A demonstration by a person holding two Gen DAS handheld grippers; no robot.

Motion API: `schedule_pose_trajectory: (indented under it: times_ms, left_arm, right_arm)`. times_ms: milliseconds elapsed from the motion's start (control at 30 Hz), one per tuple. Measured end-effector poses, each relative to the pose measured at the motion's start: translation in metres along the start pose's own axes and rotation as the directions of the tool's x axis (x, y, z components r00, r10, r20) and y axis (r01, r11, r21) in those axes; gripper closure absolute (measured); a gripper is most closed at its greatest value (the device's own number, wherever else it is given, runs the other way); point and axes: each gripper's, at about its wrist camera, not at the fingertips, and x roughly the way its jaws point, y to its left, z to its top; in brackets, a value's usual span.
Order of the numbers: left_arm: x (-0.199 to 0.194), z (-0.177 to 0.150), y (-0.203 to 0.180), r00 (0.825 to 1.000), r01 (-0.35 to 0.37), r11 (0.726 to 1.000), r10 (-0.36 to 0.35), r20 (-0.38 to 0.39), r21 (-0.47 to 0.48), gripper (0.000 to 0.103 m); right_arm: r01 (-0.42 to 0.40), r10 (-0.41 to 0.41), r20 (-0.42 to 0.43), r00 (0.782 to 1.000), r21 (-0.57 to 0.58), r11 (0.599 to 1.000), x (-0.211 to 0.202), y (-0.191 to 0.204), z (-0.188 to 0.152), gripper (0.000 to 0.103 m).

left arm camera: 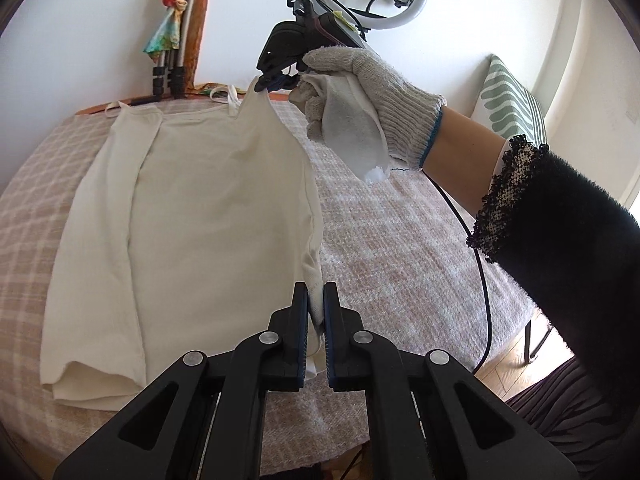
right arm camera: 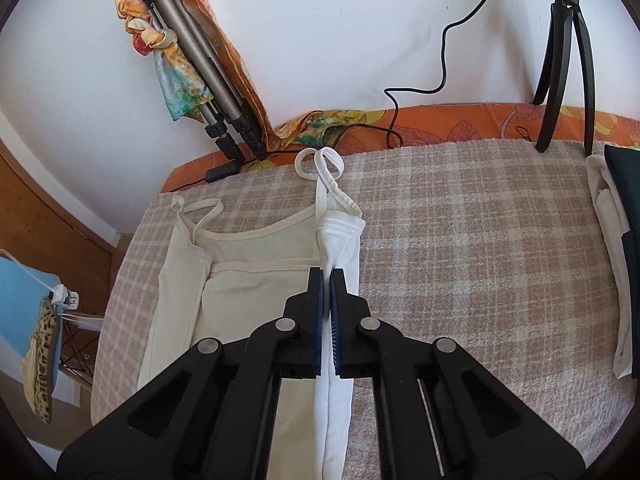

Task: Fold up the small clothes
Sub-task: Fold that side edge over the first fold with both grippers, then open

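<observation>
No readable text, label, brand or number shows in either view (only unmarked fabric).

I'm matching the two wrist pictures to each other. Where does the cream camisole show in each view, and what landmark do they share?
Left wrist view: the cream camisole fills the centre-left, its right edge lifted by both grippers.
Right wrist view: the cream camisole lies lower centre-left, its right side running between the fingers.
Shared landmark: the folded tripod with a colourful scarf, leaning on the wall.
</observation>
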Motion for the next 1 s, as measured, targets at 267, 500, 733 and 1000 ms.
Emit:
schedule_pose_trajectory:
  times_ms: [267, 500, 733, 1000]
  left_arm:
    - [-0.011, -0.01, 0.026, 0.999, -0.041, 0.998, 0.042, 0.013, -0.052, 0.098]
    - [-0.004, -0.02, 0.046, 0.997, -0.075, 0.993, 0.072, -0.028, -0.094, 0.098]
    - [-0.001, -0.025, 0.056, 0.994, -0.092, 0.988, 0.084, -0.063, -0.123, 0.098]
    - [-0.014, -0.025, 0.055, 0.986, -0.162, 0.983, 0.158, -0.056, -0.087, 0.093]
  right_arm:
    - [-0.029, 0.029, -0.013, 0.999, -0.033, 0.999, 0.019, 0.044, -0.001, 0.098]
    - [-0.004, -0.003, -0.064, 0.998, -0.098, 0.995, 0.056, 0.073, -0.012, 0.098]
    - [0.019, -0.029, -0.092, 0.995, -0.104, 0.994, 0.076, 0.076, -0.016, 0.098]
    - [-0.011, 0.007, -0.077, 0.997, -0.056, 0.998, 0.067, 0.07, -0.014, 0.096]
